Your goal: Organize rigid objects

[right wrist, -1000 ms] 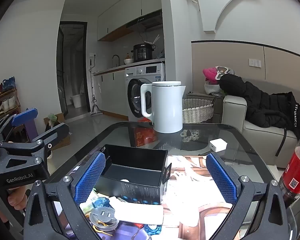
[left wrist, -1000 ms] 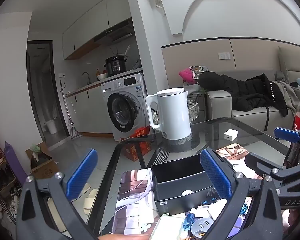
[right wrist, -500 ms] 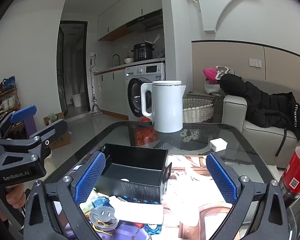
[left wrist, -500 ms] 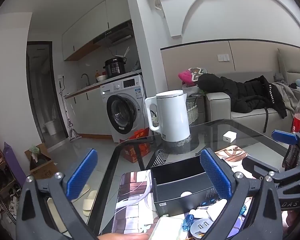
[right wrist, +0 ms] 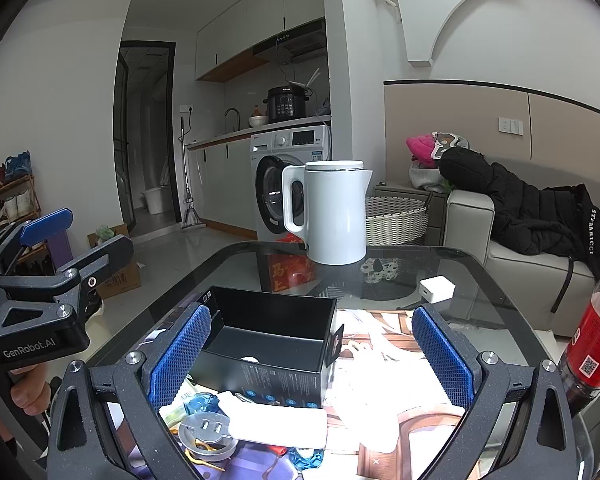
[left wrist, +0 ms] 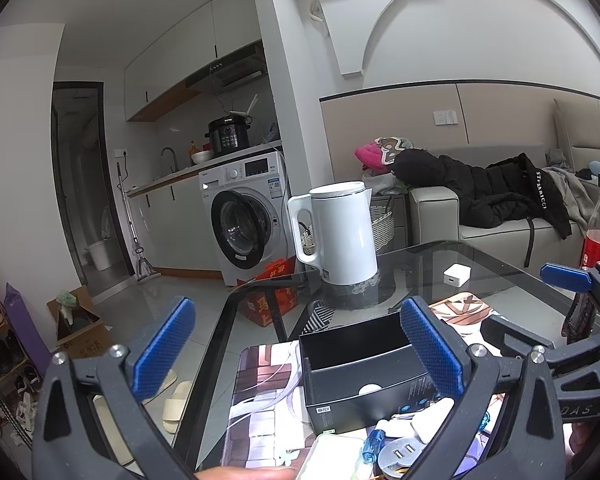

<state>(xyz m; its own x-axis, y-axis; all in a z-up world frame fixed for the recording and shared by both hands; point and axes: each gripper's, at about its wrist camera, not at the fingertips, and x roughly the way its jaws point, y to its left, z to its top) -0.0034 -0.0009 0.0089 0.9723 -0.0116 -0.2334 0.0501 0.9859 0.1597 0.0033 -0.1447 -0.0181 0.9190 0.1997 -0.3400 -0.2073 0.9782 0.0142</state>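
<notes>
Left gripper (left wrist: 296,344): I have its blue pads spread wide with nothing between them; it hangs above the near left edge of the glass table (left wrist: 480,268).
Right gripper (right wrist: 310,346): I see its fingers wide apart too and holding nothing, above the near side of the table.
Black box (right wrist: 272,336): open-topped, sitting on a printed mat (left wrist: 260,392) near the table's middle; one small white item lies on its floor.
Loose objects: heaped just near of the box, touching its near wall; I can make out a round grey plug adapter (right wrist: 206,430), a flat white block (right wrist: 278,426) and blue-wrapped bits (right wrist: 202,402).
White charger (right wrist: 436,289): alone on bare glass, far right of the box.
Kettle (right wrist: 332,212): upright at the far edge of the table.
Red bottle (right wrist: 592,344): standing at the right edge.
</notes>
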